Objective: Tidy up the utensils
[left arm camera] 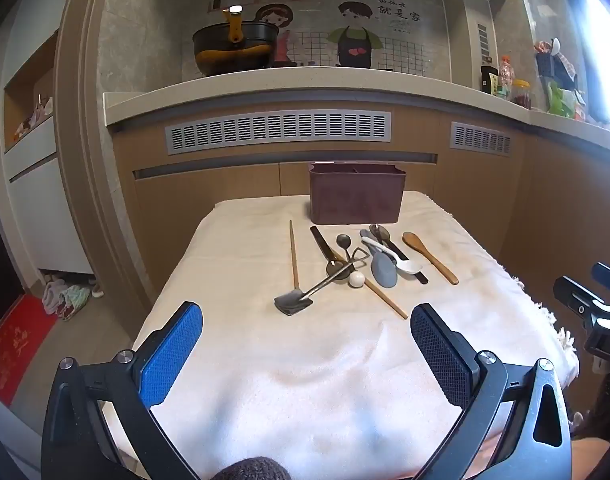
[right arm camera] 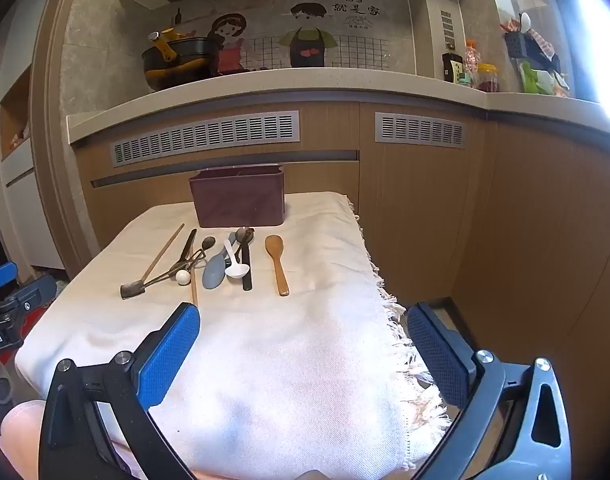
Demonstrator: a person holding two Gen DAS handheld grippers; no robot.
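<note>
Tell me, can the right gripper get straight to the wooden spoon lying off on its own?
Probably yes. The right gripper is open and empty, and only bare cloth lies between it and the wooden spoon, which sits apart from the other utensils.

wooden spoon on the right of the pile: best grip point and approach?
Grip the wooden spoon mid-handle, from above, with the right hand-held gripper, jaws across the shaft. It lies flat on the cloth, apart from the other utensils, so the slim handle is clear on both sides.
</note>
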